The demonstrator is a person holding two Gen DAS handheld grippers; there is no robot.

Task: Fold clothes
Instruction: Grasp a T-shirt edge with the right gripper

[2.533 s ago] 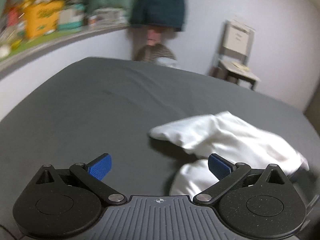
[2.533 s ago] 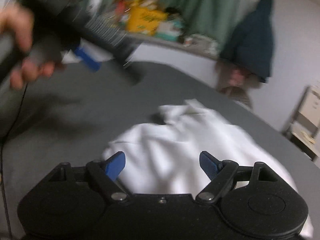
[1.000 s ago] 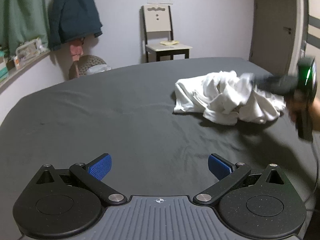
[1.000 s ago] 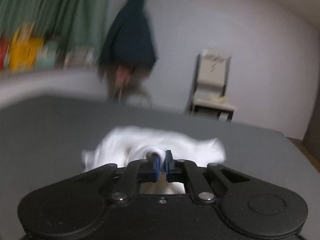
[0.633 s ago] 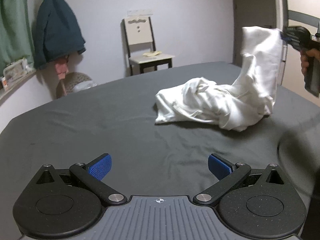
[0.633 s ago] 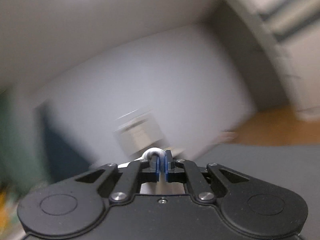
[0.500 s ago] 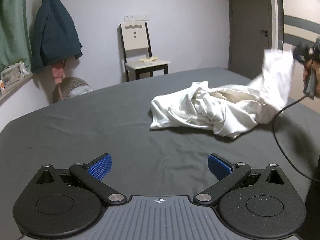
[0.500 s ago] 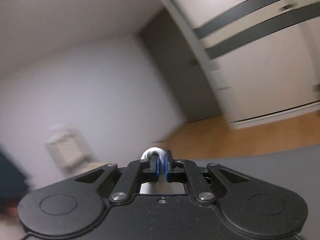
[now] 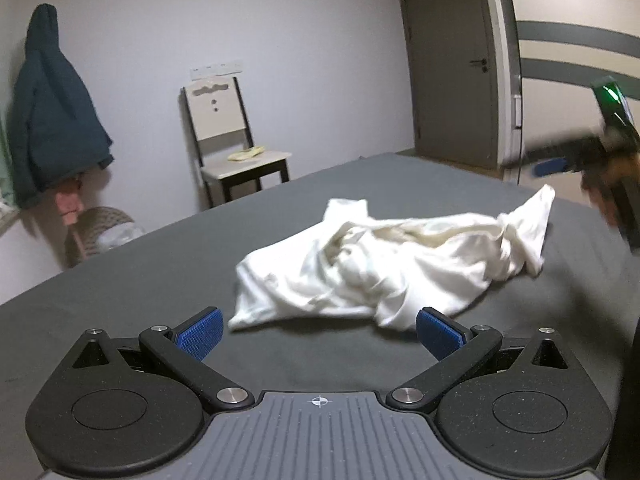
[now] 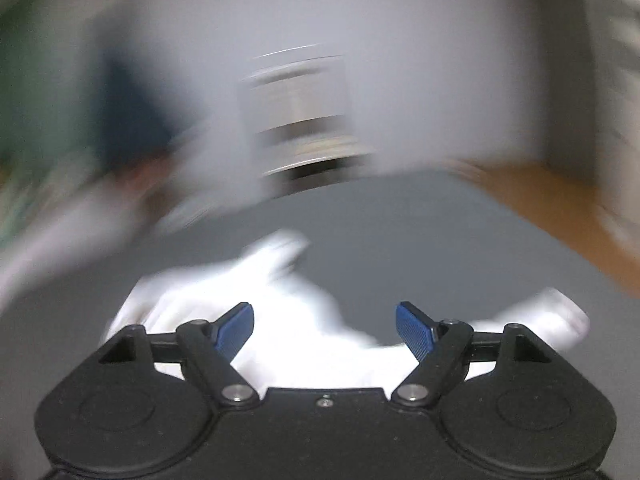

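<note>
Nearest in the left wrist view, the left gripper [image 9: 318, 334] hangs low over a dark grey bed [image 9: 132, 304], its blue-padded fingers spread wide with nothing between them. Just past the fingertips lies a white garment [image 9: 384, 264], crumpled in a loose heap on the sheet, with one corner poking up at its far right end. To the right of that corner, above the bed's edge, the right gripper [image 9: 552, 166] appears as a blurred dark shape with a blue pad and a green light, held in a hand [image 9: 612, 188] and clear of the cloth. In the right wrist view, which is heavily smeared by motion, the same gripper [image 10: 325, 328] also has its fingers wide apart and empty, with the white garment [image 10: 296, 320] spread below and beyond them on the grey sheet. Farther back, against the pale wall, stands a chair [image 9: 228, 140] with something small and yellowish on its seat. Left of it a dark blue coat [image 9: 52, 120] hangs on the wall above a woven basket [image 9: 100, 232]. At the far right is a closed grey door [image 9: 448, 64].
</note>
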